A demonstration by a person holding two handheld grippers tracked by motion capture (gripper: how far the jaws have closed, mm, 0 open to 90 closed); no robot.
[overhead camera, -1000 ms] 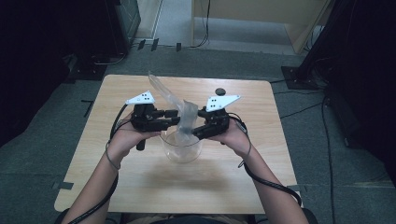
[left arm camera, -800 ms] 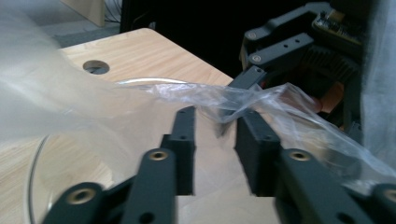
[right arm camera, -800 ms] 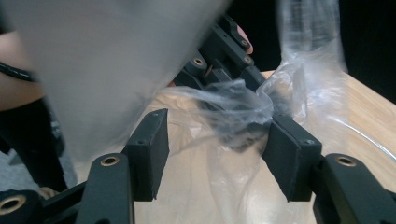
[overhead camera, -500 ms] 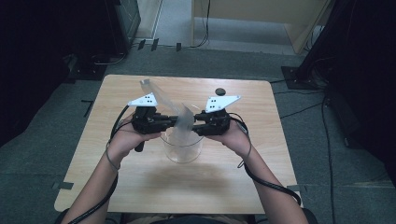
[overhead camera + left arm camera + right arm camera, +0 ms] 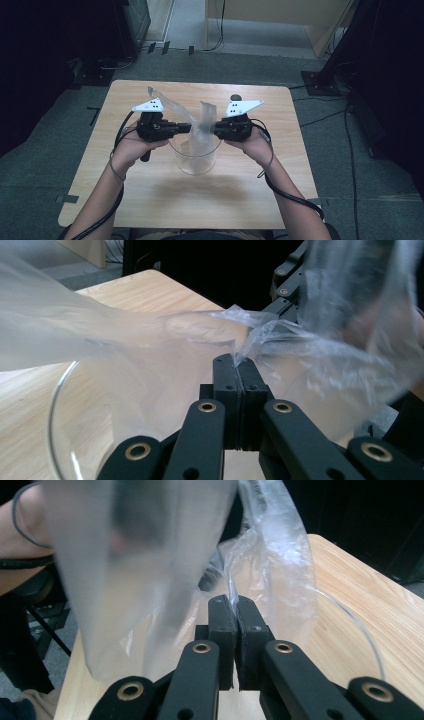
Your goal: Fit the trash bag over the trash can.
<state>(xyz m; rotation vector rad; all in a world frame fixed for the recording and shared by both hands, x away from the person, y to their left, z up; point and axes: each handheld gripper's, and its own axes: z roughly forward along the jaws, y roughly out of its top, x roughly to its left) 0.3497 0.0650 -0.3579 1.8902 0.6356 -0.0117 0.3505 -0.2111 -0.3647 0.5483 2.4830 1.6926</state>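
Left gripper (image 5: 189, 127): jaws just closed, pinching clear plastic bag (image 5: 202, 125). Right gripper (image 5: 216, 129): jaws just closed, pinching the same bag's opposite edge. Bag: stretched between both grippers, directly above glass bowl (image 5: 195, 159) on table (image 5: 150, 200).

Black grippers (image 5: 202, 128) (white plates), perhaps wristbands.

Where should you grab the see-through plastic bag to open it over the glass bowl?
Judging by its pose, at the thin top edge, one gripper from each side. The plastic bag hangs limp over the glass bowl, so only its rim is pinchable. The left gripper and right gripper are shut on it there.
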